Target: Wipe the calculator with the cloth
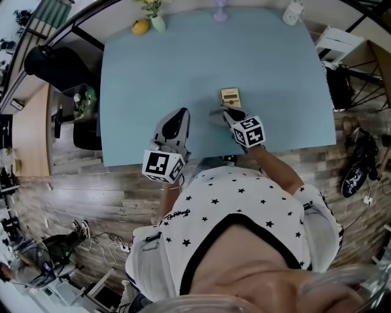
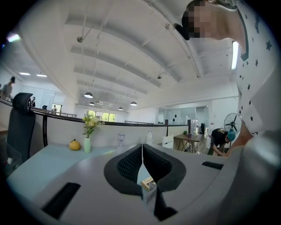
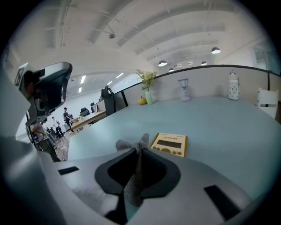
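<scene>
A small yellow calculator lies flat on the pale blue table; in the right gripper view the calculator sits just beyond the jaws, slightly right. My right gripper is shut on a grey cloth, whose bunched end sticks up past the fingertips. The cloth hangs just short of the calculator's near edge. My left gripper is held over the table's near edge, left of the right one, jaws shut with nothing between them.
A yellow fruit and a vase of flowers stand at the table's far left edge. A small lamp and a white ornament are at the far edge. A black chair stands to the left.
</scene>
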Demonstrator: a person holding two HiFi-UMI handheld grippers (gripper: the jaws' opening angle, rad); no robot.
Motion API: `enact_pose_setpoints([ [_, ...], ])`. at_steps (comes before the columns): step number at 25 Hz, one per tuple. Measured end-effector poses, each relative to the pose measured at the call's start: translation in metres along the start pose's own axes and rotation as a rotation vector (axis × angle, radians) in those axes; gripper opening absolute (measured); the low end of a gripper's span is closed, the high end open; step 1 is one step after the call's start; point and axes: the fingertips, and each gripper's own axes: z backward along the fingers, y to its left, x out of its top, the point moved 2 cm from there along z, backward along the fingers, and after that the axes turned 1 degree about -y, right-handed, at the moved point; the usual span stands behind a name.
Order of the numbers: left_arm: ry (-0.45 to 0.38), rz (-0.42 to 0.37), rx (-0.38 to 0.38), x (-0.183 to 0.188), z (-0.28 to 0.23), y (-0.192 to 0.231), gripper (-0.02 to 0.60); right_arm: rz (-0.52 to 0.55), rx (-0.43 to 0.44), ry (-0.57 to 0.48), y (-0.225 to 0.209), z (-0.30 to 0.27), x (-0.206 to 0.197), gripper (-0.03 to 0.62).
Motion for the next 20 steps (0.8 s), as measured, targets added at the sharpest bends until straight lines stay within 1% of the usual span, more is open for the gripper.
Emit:
enact_pose_setpoints([
  [3,0.002,0.002,0.005,-0.001,0.002,-0.001,0.031,0.003,0.001,0.010,0.001,-0.002,-0.005,0.034],
  [7,0.000,0.002,0.005,0.000,0.003,-0.003,0.031,0.001,-0.022,-0.002,-0.009,0.002,0.001,0.034],
  [10,0.002,0.001,-0.004,0.000,0.003,-0.004,0.031,-0.014,-0.067,-0.014,-0.025,0.011,0.003,0.034],
  [15,0.008,0.000,-0.027,-0.002,-0.001,-0.009,0.031,-0.057,-0.166,-0.027,-0.062,0.033,-0.003,0.034],
  [20,0.012,-0.004,-0.059,-0.003,-0.007,-0.015,0.031,-0.077,-0.205,-0.006,-0.074,0.047,-0.020,0.034],
])
